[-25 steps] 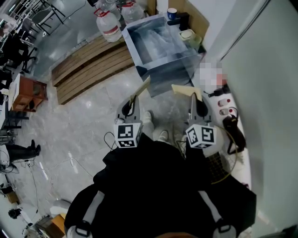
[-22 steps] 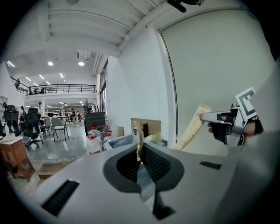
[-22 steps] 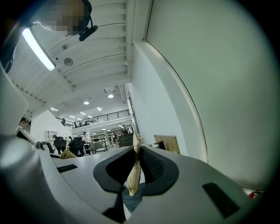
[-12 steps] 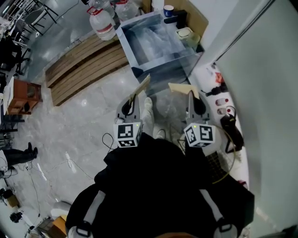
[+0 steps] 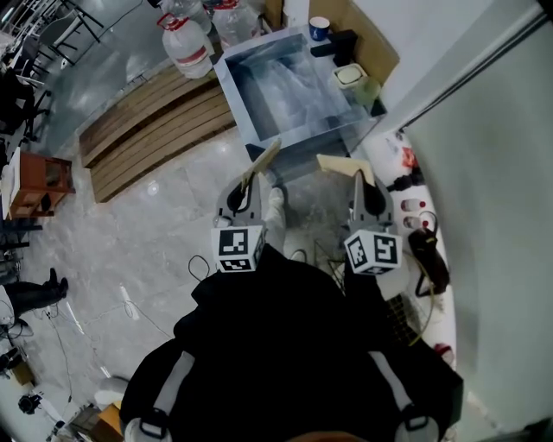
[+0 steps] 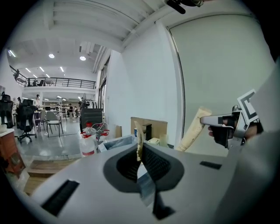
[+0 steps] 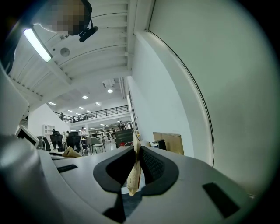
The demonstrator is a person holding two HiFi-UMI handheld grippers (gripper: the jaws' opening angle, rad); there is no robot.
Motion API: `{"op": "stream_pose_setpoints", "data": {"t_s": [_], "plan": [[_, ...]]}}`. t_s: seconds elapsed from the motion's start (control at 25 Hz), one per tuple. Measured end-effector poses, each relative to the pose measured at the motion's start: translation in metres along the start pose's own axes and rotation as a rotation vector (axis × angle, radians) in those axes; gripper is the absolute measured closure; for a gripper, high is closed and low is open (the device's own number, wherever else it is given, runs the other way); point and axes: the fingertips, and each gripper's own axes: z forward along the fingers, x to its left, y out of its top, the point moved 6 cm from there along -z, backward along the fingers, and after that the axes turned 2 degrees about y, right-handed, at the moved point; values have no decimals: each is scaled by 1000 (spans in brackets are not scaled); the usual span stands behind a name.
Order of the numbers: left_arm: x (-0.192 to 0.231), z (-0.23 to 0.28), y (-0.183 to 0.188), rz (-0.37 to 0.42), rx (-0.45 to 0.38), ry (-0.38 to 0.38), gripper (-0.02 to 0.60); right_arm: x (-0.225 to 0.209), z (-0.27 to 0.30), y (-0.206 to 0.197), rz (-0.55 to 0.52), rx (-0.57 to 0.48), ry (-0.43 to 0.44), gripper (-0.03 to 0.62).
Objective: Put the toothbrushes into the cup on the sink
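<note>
The steel sink (image 5: pixel 304 148) stands ahead of me in the head view. A blue cup (image 5: pixel 320 27) sits at its back edge and a pale cup (image 5: pixel 350 77) at its right side. My left gripper (image 5: pixel 250 179) is shut on a flat tan packet (image 5: pixel 263 160) that points toward the sink's front left corner. My right gripper (image 5: pixel 357 179) is shut on a second tan packet (image 5: pixel 340 166). Both are held short of the sink, over the floor. The left gripper view shows its packet (image 6: pixel 139 141) pinched upright in the gripper (image 6: pixel 140 152). The right gripper view shows the same with its packet (image 7: pixel 133 172) and gripper (image 7: pixel 136 162).
Two large water bottles (image 5: pixel 185 43) and a wooden pallet (image 5: pixel 147 129) lie left of the sink. A cardboard sheet (image 5: pixel 367 34) leans behind it. A white ledge (image 5: pixel 425 259) with cables and small items runs along the wall on my right.
The view has shifted so the sink sits a little nearer and more central. Both grippers keep the same pose, each still shut on its tan packet.
</note>
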Motion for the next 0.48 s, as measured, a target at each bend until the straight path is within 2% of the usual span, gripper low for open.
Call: {"op": "stream_pose_setpoints", "data": {"t_s": [0.48], "plan": [[59,117,50,-31,-2,-70,577,-7,123,34,-35,19,-47,554]]}}
